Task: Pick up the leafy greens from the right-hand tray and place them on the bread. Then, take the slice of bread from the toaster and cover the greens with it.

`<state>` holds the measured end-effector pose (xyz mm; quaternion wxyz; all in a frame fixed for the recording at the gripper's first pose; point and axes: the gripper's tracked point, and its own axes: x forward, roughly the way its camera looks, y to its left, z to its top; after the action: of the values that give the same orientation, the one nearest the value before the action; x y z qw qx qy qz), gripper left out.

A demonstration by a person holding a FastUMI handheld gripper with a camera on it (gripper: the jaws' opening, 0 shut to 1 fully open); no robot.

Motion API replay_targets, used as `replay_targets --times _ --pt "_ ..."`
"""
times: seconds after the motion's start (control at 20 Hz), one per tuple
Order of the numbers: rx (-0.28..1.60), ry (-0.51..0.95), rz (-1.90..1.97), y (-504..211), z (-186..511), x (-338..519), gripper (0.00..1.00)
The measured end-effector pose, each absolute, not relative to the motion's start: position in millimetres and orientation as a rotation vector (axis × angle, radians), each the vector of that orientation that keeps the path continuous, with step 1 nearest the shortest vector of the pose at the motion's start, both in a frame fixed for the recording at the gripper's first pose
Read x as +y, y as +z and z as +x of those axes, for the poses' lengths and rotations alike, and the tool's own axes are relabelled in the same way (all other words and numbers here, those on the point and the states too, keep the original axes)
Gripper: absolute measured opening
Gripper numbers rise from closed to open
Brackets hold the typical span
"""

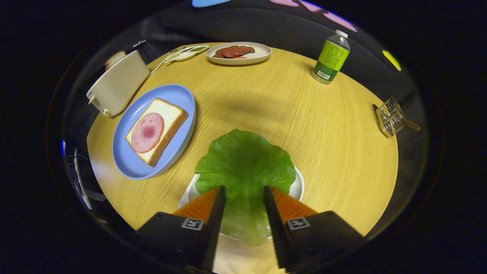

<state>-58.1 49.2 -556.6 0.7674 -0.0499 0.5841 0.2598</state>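
Gripper: fingers parted, set on either side of the leaf's stem end; whether the pads press on it cannot be told, so a hold is unconfirmed.
Leafy greens: one broad green leaf, lying between the fingers and fanning out just ahead of them over a small white tray, which it mostly covers; likely straddled at its narrow end, where a pinch is easiest.
Bread: a slice with a round of ham on top, on a blue plate ahead and to the left of the fingers; laid flat, open-faced, ready to take the leaf.
Toaster: beyond the plate, further left; a second slice stands up out of its slot, for the later covering step.
Table: round, wooden.
Step, as judged: taking up the leaf; nothing placed yet.
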Motion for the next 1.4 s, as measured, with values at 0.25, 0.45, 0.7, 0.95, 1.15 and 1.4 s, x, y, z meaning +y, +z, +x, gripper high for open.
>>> replay_targets --times 0.25,0.45,0.7,0.95,1.15,1.4 --pt "1.287 0.543 -0.135 -549.2 -61.8 48.8 0.07" --pt "1.243 0.516 -0.084 -524.9 -57.5 44.4 0.07" --pt "1.203 0.523 -0.057 -477.0 -52.6 49.6 0.07" --pt "1.155 0.614 -0.015 -434.9 -48.0 105.4 0.07" --pt "1.136 0.709 -0.029 -420.7 -49.2 160.6 0.07" --pt "1.112 0.751 -0.047 -415.4 -40.5 201.1 0.07"
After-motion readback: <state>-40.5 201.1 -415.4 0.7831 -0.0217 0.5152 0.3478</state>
